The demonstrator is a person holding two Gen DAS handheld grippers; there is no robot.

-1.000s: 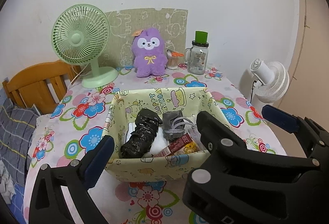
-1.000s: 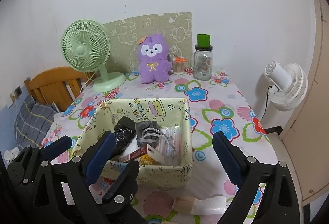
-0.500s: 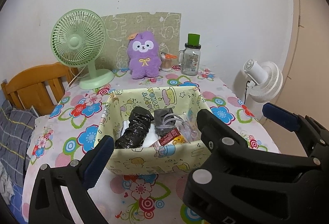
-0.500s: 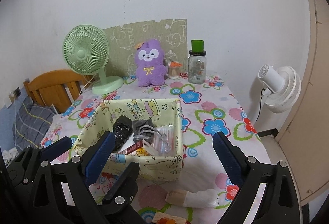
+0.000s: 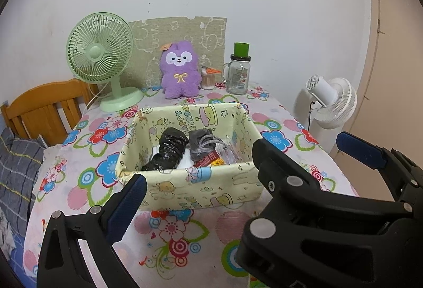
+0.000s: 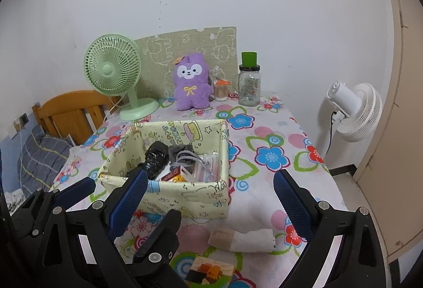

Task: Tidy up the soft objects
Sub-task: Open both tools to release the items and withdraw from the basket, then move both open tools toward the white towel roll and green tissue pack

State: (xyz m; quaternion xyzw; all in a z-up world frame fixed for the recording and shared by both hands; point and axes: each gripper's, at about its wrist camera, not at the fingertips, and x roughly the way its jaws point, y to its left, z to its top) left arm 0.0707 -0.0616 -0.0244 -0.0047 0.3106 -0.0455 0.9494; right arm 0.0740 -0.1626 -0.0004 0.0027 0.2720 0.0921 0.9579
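Rolled cloth (image 6: 244, 240) lies on the tablecloth (image 6: 267, 134) before the fabric basket (image 6: 185, 198); likely light and limp, best pinched mid-roll. Right gripper (image 6: 208, 198) and left gripper (image 5: 238, 177) both stand apart, holding nothing.

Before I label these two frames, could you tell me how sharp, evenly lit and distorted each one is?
Left wrist view: soft even indoor light, no glare; the fabric storage box is sharp, while fisheye bends the door frame and blackens the corners. Right wrist view: equally diffuse and sharp; the purple plush toy reads crisply, only faint shadow lies under the rolled white cloth, and the edges bow.
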